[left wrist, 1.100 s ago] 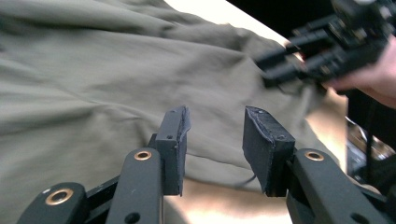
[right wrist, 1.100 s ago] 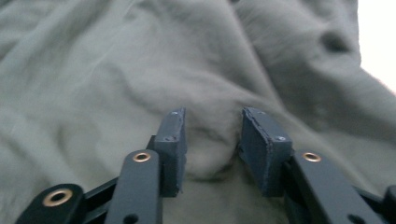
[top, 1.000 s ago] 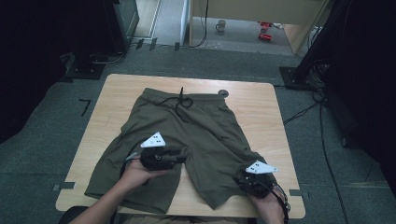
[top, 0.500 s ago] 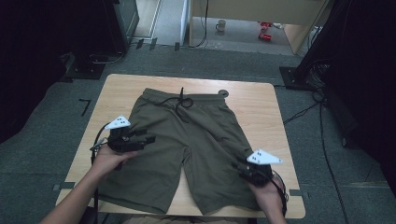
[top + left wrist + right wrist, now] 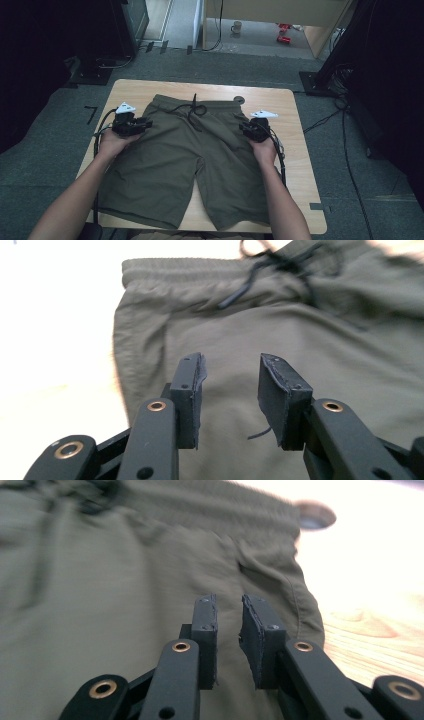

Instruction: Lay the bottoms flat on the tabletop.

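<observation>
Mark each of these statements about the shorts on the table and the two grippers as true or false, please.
1. The shorts lie spread flat on the wooden table. True.
2. The drawstring at the waistband is white. False: it is black.
3. The left gripper is at the waist end of the shorts, near their left edge. True.
4. The right gripper holds a fold of cloth lifted high above the table. False: its jaws stand slightly apart with nothing between them, low over the cloth.
5. The shorts are bright red. False: they are olive green.
</observation>
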